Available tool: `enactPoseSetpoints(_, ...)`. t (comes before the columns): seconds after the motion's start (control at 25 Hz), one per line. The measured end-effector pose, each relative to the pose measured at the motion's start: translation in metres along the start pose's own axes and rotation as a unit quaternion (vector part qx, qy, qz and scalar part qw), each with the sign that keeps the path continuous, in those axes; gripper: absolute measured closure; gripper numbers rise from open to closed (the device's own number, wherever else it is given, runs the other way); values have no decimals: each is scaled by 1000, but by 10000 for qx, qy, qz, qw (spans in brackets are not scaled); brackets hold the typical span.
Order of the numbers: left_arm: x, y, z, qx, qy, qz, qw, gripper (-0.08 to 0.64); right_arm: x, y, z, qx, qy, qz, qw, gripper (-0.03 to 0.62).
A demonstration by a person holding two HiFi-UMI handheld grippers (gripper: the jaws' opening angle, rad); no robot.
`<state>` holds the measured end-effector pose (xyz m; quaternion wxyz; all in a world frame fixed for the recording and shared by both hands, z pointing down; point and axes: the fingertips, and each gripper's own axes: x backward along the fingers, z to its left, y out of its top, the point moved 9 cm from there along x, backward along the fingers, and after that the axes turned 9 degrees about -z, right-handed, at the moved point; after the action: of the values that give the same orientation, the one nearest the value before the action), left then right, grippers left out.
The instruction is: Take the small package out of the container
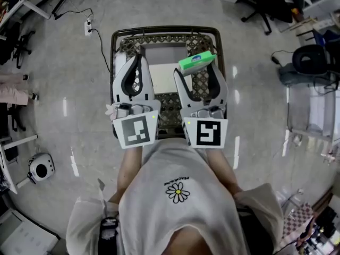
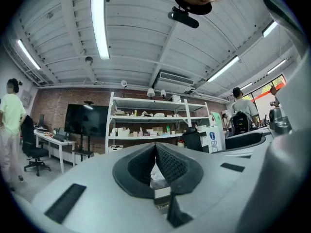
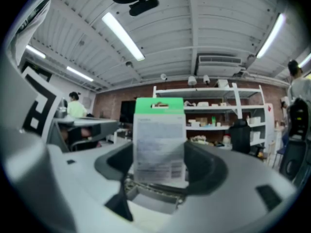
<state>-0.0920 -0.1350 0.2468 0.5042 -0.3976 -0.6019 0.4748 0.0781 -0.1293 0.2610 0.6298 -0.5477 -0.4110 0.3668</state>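
The right hand-held gripper [image 1: 195,72] is clenched on the small package [image 1: 196,61]. The package's long axis runs out along the jaws, green header outermost, over the wire basket container [image 1: 118,38]. The left hand-held gripper [image 1: 137,64], just beside it, is pinched together and empty.

Open floor [image 1: 64,68] around railed container [image 1: 164,31]

The package [image 1: 196,61] looks smooth and slightly shiny, with a printed label. The container [image 1: 166,36] has a dark, metal-looking frame and openwork lattice walls. The left gripper [image 1: 137,60] and right gripper [image 1: 195,70] have smooth matt pale plastic shells and black pads [image 2: 172,164], finely dimpled like rubber. The floor [image 1: 69,62] is polished and reflective.
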Motion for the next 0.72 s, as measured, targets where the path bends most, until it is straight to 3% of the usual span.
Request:
enactPoseSetpoints(0.4,-3,-1,-9,63,-44,-66,9999,535,6,-6,-18,-90,-297,169,9994,273)
enactPoseSetpoints(0.72,-1,0,-8,51,-12,-29,10000,535,9,-7,-21,-95,-299,227,9992,273)
